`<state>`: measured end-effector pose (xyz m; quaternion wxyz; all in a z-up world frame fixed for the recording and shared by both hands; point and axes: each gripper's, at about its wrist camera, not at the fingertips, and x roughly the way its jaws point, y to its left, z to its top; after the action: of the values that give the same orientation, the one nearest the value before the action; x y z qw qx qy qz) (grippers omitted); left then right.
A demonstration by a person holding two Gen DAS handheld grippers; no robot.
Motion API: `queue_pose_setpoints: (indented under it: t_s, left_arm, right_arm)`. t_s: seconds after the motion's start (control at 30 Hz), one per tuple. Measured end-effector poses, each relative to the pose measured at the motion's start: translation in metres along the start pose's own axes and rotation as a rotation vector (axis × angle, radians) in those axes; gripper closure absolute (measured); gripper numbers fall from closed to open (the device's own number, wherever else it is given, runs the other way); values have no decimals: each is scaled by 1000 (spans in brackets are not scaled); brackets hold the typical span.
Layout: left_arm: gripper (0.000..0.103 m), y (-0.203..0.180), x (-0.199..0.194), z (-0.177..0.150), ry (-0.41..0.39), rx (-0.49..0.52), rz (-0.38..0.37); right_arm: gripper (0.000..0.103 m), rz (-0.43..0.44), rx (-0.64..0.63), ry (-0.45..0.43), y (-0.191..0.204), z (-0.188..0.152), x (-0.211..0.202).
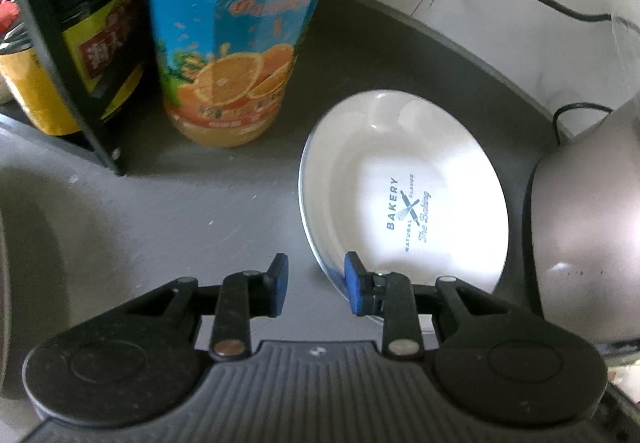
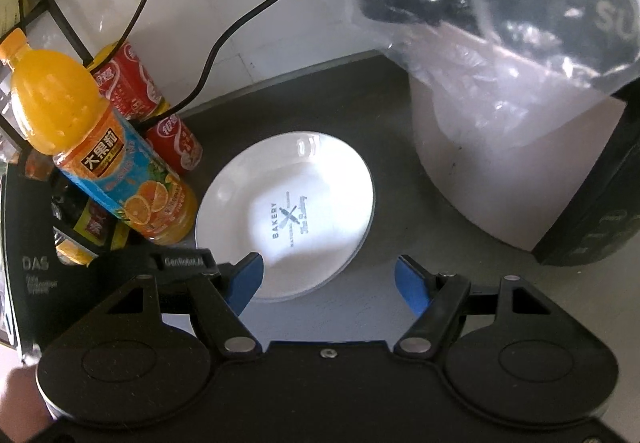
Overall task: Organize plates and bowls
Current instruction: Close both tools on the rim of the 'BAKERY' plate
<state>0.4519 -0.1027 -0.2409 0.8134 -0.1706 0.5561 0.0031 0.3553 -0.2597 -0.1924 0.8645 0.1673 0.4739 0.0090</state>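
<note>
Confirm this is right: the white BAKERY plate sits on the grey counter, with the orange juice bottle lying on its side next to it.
One thing is off. The orange juice bottle is not lying down; it stands upright on its base beside the white BAKERY plate, as the left wrist view shows most plainly. The plate does sit on the grey counter.

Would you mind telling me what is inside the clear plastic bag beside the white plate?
Through the clear plastic bag, a black appliance top with pale lettering shows, above a white body. Glare and creases hide its details. The white plate lies apart from it.
</note>
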Motion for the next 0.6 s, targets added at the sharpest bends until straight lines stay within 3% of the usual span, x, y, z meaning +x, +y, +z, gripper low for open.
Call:
queue_pose_setpoints:
  t_s: [0.6]
  left_arm:
    - [74,48,-18,-15,86,38,103]
  right_arm:
    - [35,24,45,118,7,-9,22]
